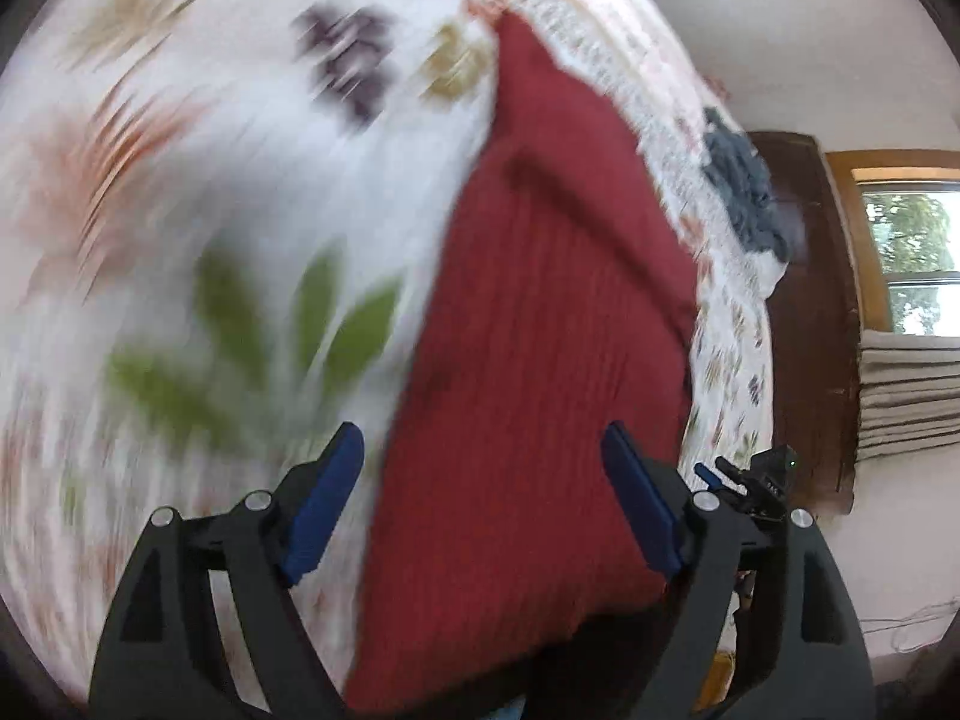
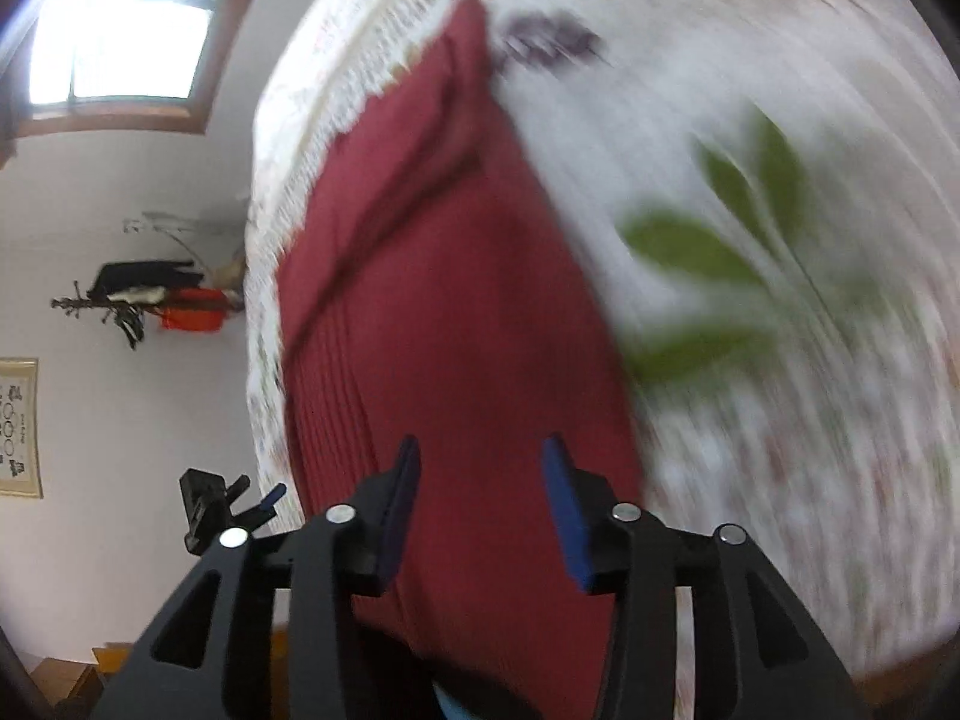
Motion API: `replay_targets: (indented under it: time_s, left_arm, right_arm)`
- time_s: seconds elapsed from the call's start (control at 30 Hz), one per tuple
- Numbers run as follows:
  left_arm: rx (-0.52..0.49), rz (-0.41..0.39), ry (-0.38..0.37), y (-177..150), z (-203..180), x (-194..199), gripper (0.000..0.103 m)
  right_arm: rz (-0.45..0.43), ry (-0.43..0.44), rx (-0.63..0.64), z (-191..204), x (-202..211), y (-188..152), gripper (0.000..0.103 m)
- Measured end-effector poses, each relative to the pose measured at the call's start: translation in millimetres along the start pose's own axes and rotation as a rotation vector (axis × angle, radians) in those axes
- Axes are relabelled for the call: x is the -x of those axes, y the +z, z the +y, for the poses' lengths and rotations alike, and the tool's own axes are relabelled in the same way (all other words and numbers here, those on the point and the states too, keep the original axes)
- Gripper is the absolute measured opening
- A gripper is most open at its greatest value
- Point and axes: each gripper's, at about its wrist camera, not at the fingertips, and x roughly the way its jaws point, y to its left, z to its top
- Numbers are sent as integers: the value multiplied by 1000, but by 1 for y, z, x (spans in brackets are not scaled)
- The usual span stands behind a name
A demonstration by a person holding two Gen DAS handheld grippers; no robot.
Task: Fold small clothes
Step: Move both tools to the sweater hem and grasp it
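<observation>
Two wrist views, both smeared by motion blur. The floral bedspread [image 1: 198,192] is hard to read, its leaf prints streaked. The red garment [image 1: 540,360] lies flat on it, running from 6 toward 12 o'clock, its near end hidden behind the claw bodies. Left claw [image 1: 483,504]: jaws wide, garment between them, contact indiscernible. A dark-blue cloth [image 1: 744,198] lies at 2 o'clock. Right claw [image 2: 480,510]: jaws narrower but parted, over the garment, gripping nothing.
</observation>
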Motion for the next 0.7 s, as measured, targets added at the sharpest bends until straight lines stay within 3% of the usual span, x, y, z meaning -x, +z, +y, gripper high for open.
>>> replay_targets:
  time_s: [0.13, 0.33, 0.5, 0.7]
  left_arm:
    - [33, 82, -15, -50, 17, 2, 82]
    - [87, 135, -63, -80, 25, -4, 82]
    - [125, 215, -54, -93, 31, -20, 82]
    - [104, 290, 20, -101, 34, -44, 82]
  right_arm:
    - [73, -44, -38, -19, 15, -51, 48]
    - [146, -52, -62, -25, 22, -100, 51]
    - [171, -102, -56, -25, 14, -114, 51]
    - [172, -117, -69, -13, -2, -108, 51]
